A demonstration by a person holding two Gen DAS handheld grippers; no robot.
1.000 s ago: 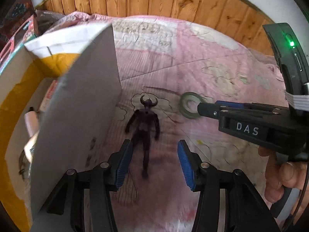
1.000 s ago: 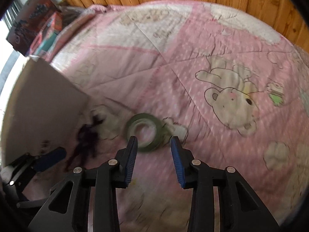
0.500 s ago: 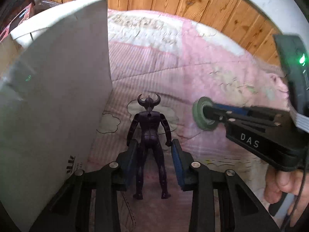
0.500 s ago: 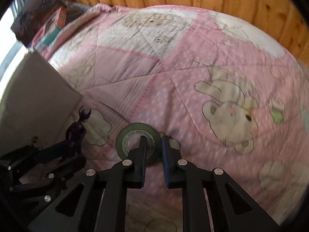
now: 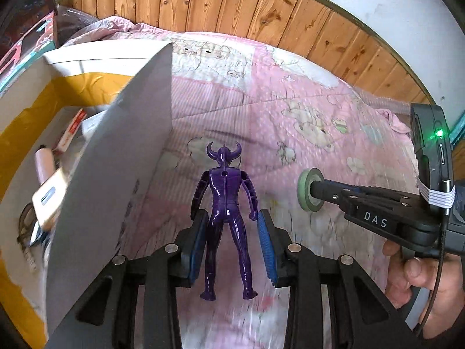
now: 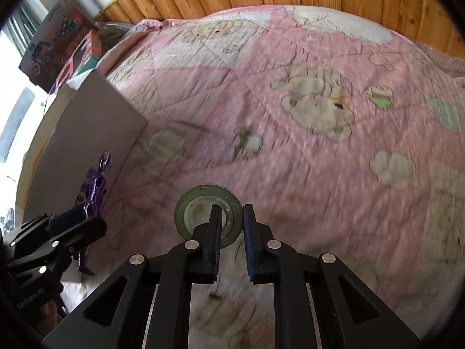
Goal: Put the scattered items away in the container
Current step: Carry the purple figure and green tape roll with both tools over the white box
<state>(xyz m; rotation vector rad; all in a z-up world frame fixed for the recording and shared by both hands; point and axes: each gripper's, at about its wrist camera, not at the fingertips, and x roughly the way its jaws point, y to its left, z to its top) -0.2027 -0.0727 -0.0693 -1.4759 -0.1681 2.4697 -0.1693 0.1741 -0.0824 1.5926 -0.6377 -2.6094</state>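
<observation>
**Both grippers loaded, lift toward the box under way**

Left gripper (image 5: 232, 244): closed on the purple horned figure (image 5: 226, 203) at hip and thigh; blue pads pressed to either side, head and arms ahead of the fingertips, feet hanging behind them. Figure is seen clear of the pink quilt (image 5: 290, 116), blurred beneath it.

Right gripper (image 6: 231, 232): narrowed onto the green tape roll (image 6: 203, 200); one finger is passed through the core, the other laid against the outer face, so the wall of the roll is pinched between them. In the left wrist view the roll is seen edge-on at the fingertips, off the quilt.

Container: a cardboard box (image 5: 96, 58) with a yellow lining stands on the quilt at the left. Its near grey flap (image 5: 116, 174) stands upright just beside the figure. A pink tube and other small items are already lodged inside; they cannot be identified further.

Step judged: pick-up finished for both items, carry in hand.

Next move calls for: figure to be raised above the flap edge and swung left over the opening before release; the tape roll to be brought across after, the flap being cleared by both arms without collision
</observation>
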